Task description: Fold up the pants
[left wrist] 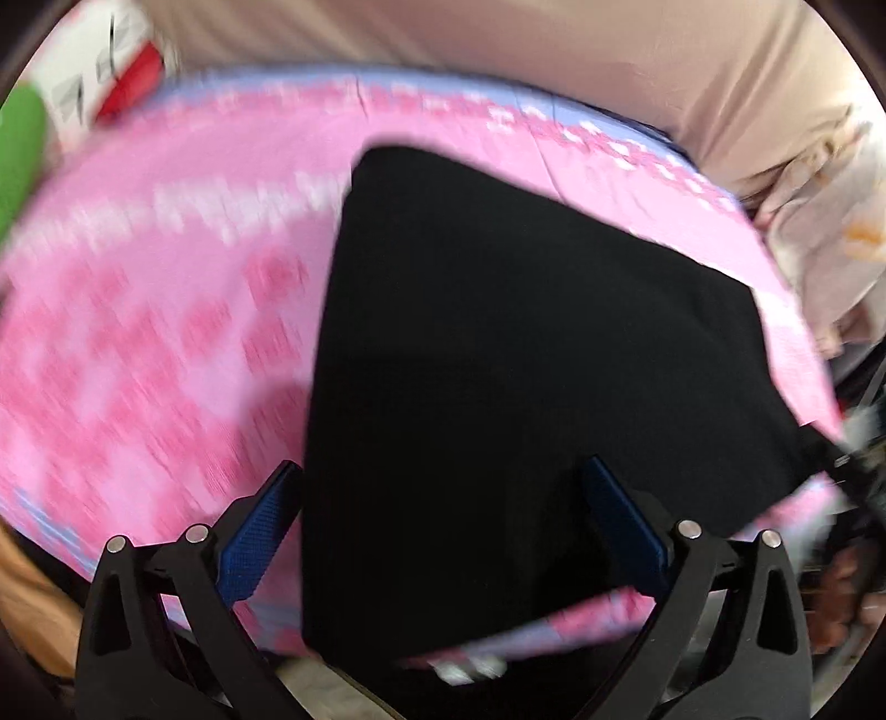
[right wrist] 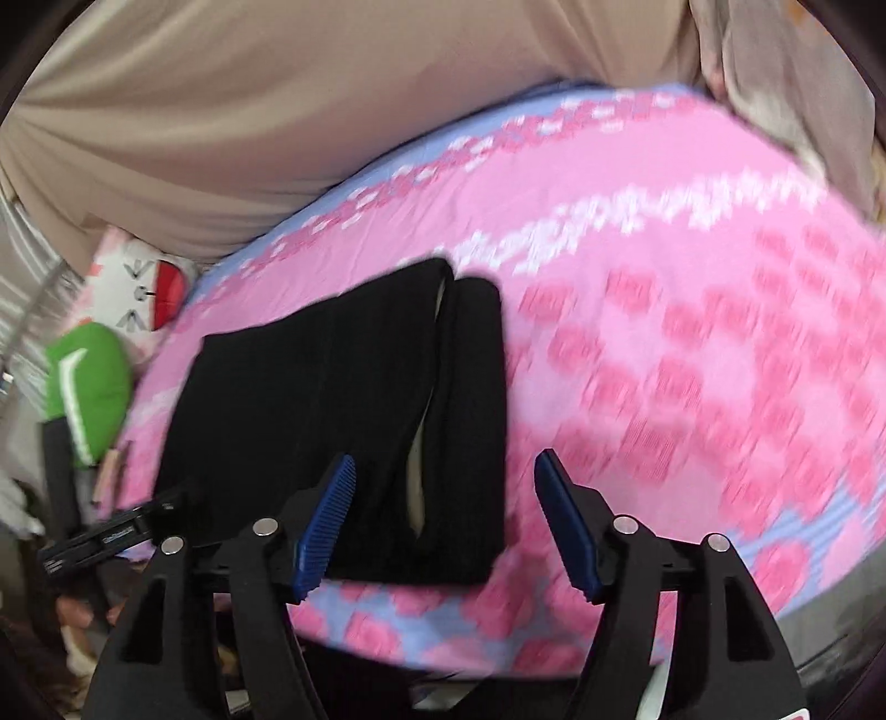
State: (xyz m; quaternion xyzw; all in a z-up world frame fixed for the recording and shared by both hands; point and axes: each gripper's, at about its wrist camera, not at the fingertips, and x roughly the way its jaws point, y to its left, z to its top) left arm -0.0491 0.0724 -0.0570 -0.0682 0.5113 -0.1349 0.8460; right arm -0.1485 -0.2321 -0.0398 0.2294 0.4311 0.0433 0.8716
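- The left gripper (left wrist: pixel 440 518) stands with its jaws wide apart; the blue ribbed pads (left wrist: pixel 252 545) press on nothing.
- Between and beyond those jaws lies the near part of the black pants (left wrist: pixel 498 343). The left pad sits just off the cloth's left edge over the bedspread, and the right pad stands over the black fabric. Whether either pad touches the cloth cannot be told.
- The right gripper (right wrist: pixel 446 520) is also parted, with nothing clamped. Its left blue pad is over the near right strip of the pants (right wrist: pixel 332 404), and its right pad is over bare bedspread, clear of the fabric.
- The pants lie flat as a folded black slab on the pink bedspread (right wrist: pixel 692 343). In the right wrist view a narrow pale gap runs between the main panel and a strip along its right side.
- The bedspread carries darker pink and white blocks, with a pale blue border (right wrist: pixel 421 615) at the near edge; much of it is smeared by motion blur.
- Beyond the bed's far edge hangs beige cloth (left wrist: pixel 498 39).
- At the bed's left corner sits a green cushion (right wrist: pixel 91 387) beside a white and red printed item (right wrist: pixel 144 293).
- The left gripper's black body (right wrist: pixel 105 540) shows at the lower left of the right wrist view, just beside the pants' near left corner.
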